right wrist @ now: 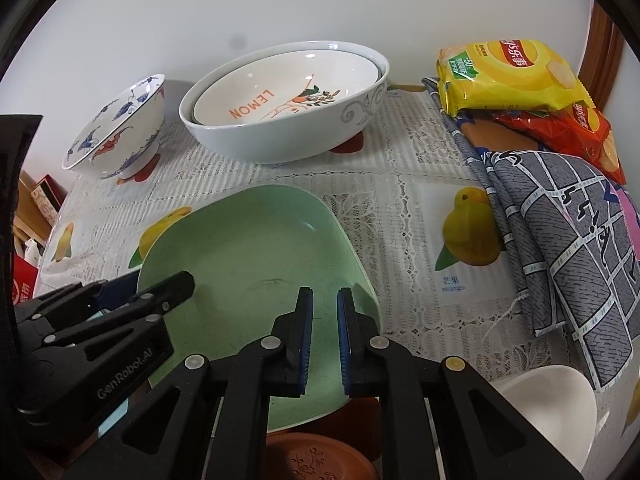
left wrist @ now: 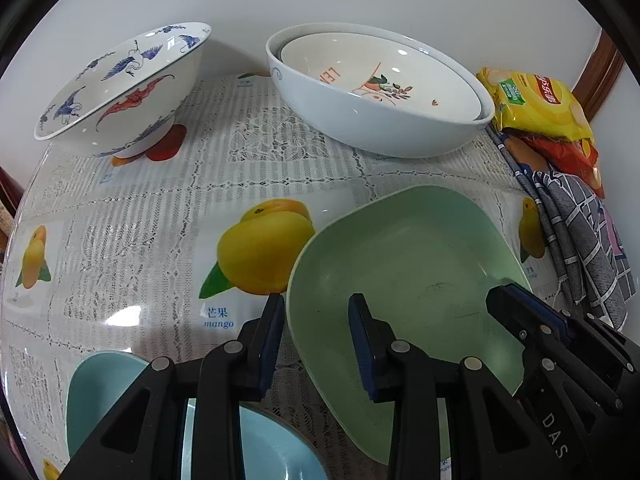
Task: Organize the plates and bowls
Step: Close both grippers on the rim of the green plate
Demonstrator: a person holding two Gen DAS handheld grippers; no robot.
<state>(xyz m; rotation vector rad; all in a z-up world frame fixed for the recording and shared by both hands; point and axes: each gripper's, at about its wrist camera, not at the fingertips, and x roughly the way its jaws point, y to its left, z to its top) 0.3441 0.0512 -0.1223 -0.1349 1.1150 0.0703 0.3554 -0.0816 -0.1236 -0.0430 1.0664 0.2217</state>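
Pinching green plate (left wrist: 412,264) rim: right tongs (right wrist: 325,294) closed; left tongs (left wrist: 316,302) straddle rim, grip unclear.

The blue bowl (left wrist: 248,440) is half hidden behind the left tool (left wrist: 316,340) and cut off by the bottom edge. From the right side, the brown dish (right wrist: 316,460) and the white bowl (right wrist: 548,408) are also cropped at the bottom. The red packet (right wrist: 576,136) lies mostly buried under the yellow packet (right wrist: 512,76). The green plate (right wrist: 256,256) has its near rim covered by the right tool (right wrist: 324,340), so its grip there can't be made out.
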